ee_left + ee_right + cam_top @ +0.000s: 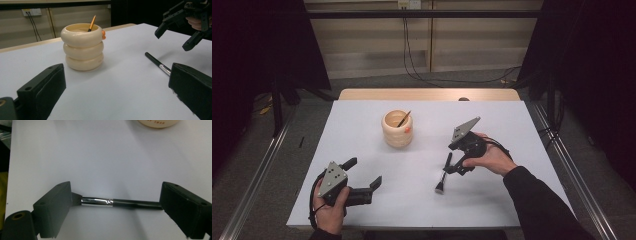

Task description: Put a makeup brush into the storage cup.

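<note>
A cream pot (397,129) (83,47) made of stacked rings stands at the table's middle back, with a thin brush (404,119) (91,23) leaning inside and an orange bit (103,35) on its rim. A black-handled brush with a silver collar (443,177) (156,62) (120,202) lies flat on the white table. My right gripper (452,166) (115,202) (172,40) hangs open just above it, one jaw near each end of the brush, and the pads do not press on it. At the front left my left gripper (364,171) (117,85) is open and empty, pointing toward the pot.
The white table top (362,135) ends in a wooden strip (427,94) at the back. Metal rails (257,175) run along both sides on the floor, and cables (452,80) lie behind the table. The pot's base (157,123) sits at the top edge of the right gripper view.
</note>
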{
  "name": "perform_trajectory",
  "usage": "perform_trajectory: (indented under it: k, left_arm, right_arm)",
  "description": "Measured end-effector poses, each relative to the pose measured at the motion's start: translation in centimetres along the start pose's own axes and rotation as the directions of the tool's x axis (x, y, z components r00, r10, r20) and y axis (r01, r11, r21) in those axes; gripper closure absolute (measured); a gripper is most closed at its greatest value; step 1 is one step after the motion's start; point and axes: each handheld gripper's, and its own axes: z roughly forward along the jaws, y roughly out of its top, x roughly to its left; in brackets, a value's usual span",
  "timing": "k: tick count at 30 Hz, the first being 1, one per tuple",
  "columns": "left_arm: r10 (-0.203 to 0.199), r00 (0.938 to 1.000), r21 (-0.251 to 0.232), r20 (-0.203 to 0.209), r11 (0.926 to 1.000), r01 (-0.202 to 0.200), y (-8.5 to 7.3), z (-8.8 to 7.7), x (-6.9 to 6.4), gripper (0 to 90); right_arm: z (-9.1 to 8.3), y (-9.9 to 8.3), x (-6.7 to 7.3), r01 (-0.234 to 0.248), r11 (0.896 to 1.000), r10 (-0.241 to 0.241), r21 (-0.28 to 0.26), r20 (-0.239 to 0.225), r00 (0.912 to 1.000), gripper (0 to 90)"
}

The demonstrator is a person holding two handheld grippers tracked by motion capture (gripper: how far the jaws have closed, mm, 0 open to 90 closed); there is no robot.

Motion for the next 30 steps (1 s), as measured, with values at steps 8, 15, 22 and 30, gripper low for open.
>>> perform_trajectory:
  k: [8,15,22,30]
  left_arm:
    - [0.0,1.0,-0.004,-0.004,1.0,0.0,0.0,0.0,0.0,1.2]
    - [0.004,0.9999,0.005,-0.01,1.0,-0.004,0.0,0.0,0.0,1.1]
    - [0.007,0.9999,0.011,-0.011,0.9999,-0.006,0.0,0.0,0.1,1.1]
    - [0.008,0.9999,0.014,-0.015,0.9999,-0.008,-0.1,0.0,0.1,1.0]
  right_arm:
    - [0.7,0.3,-0.1,0.059,0.997,-0.057,0.056,-0.042,0.9975,10.4]
    - [1.5,0.7,-0.3,0.13,0.985,-0.123,0.114,-0.059,0.9906,9.9]
    - [2.4,0.9,-0.7,0.165,0.972,-0.155,0.166,-0.072,0.9854,11.8]
    - [2.9,0.9,-1.4,0.174,0.965,-0.162,0.198,-0.074,0.9841,15.7]
